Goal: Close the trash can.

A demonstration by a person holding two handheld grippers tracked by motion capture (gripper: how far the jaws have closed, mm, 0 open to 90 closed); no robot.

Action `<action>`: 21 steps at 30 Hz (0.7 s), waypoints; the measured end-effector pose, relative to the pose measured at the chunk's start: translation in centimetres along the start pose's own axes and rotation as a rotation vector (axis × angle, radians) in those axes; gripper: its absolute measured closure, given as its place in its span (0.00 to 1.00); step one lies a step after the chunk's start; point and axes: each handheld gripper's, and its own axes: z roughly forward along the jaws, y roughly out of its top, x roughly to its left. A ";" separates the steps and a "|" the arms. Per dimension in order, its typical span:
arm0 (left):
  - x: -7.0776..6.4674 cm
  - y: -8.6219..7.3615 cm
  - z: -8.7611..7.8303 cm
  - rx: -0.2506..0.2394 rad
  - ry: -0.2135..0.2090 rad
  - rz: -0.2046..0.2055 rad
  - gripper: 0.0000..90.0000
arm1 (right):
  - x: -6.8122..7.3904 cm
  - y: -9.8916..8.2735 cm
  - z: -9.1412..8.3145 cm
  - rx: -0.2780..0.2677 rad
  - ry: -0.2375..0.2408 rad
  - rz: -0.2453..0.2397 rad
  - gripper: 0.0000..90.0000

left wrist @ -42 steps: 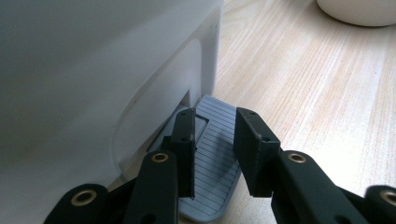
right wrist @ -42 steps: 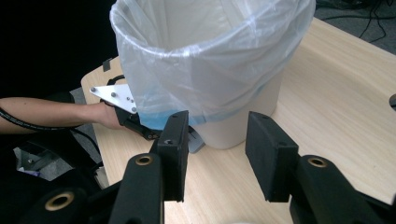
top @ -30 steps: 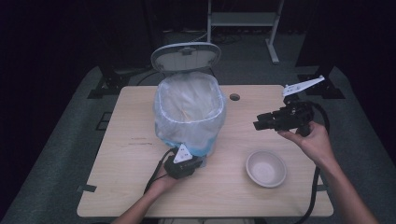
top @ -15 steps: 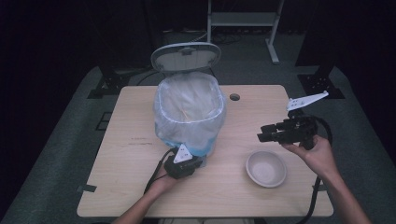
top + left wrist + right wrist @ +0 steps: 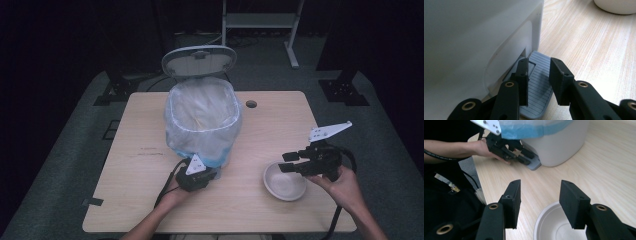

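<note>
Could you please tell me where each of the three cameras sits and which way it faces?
High view: above the person's side, looking forward and down on the table; both forearms show.
Left gripper view: on the left gripper, facing the bin's pedal; its jaws show.
Right gripper view: on the right gripper, above the white bowl; its jaws show.
Shared: all views show the bin and bowl.
</note>
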 end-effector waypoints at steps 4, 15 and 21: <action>0.0 0.0 0.0 -0.002 0.001 0.000 0.77 | 0.3 -1.0 0.3 -0.002 -0.006 -0.005 0.54; 0.0 0.0 0.0 0.002 0.000 0.001 0.77 | 1.2 -3.3 1.8 0.027 -0.021 -0.034 0.53; 0.0 0.0 0.0 0.001 0.000 0.000 0.77 | 1.2 -4.5 2.4 0.037 -0.019 -0.033 0.52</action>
